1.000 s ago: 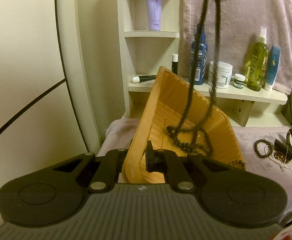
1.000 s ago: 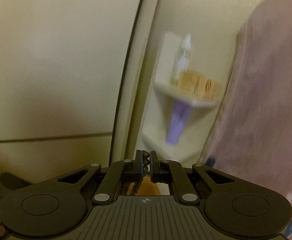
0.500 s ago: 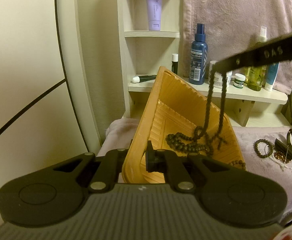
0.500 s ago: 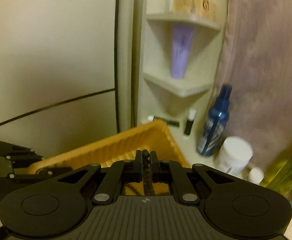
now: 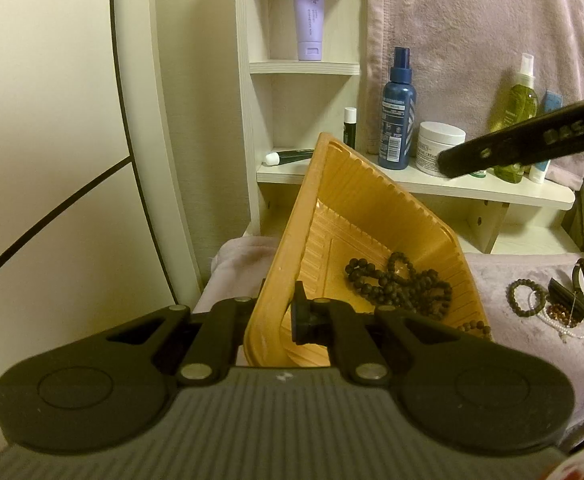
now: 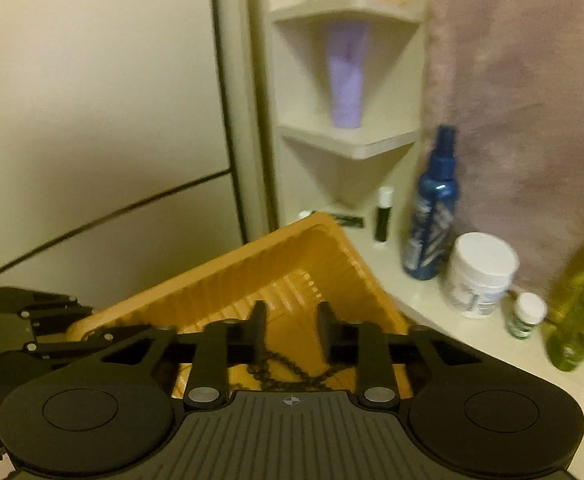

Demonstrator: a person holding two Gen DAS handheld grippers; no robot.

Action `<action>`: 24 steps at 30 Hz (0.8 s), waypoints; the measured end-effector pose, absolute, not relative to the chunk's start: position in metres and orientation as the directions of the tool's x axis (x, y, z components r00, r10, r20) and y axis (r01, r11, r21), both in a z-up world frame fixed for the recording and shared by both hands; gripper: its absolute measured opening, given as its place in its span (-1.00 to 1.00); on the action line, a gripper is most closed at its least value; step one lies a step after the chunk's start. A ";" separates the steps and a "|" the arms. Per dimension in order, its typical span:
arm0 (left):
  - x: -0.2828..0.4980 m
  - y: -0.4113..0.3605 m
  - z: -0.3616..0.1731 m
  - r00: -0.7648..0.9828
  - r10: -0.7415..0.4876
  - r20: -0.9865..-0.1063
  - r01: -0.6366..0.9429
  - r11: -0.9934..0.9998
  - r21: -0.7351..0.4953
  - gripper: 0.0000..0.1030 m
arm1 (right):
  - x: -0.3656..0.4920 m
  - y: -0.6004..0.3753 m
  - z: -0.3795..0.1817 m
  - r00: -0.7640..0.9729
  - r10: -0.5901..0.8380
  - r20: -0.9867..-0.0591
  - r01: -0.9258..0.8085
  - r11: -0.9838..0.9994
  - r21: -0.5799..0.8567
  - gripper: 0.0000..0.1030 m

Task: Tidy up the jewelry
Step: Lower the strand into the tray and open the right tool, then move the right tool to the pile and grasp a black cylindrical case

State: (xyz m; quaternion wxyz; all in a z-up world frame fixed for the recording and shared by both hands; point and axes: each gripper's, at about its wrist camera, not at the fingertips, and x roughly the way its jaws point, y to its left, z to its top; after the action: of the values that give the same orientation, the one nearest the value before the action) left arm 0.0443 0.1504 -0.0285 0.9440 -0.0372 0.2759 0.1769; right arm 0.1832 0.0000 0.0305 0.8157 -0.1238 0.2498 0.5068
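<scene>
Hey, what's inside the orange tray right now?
A long dark bead necklace lies piled in the orange tray. A few lighter beads peek out at its lower corner. The left gripper covers the tray's near end.

Black claw (image 5: pixel 269 320), round silver screws, ribbed grey body, crosshair mark

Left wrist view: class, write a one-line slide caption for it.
Left gripper clamps the tilted orange tray holding a dark bead necklace; more jewelry waits on the towel.
</scene>
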 end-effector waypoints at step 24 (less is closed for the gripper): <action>0.044 0.149 -0.028 0.785 0.319 -0.531 -0.352 0.935 0.042 -0.88 | 0.151 -0.211 -0.054 0.677 0.465 -0.570 -0.438 0.877 0.195 -0.09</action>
State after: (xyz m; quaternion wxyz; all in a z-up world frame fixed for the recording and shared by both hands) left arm 0.0444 0.1495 -0.0279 0.9442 -0.0294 0.2758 0.1777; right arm 0.1505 -0.2110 -0.0543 0.9156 0.0212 0.3169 0.2468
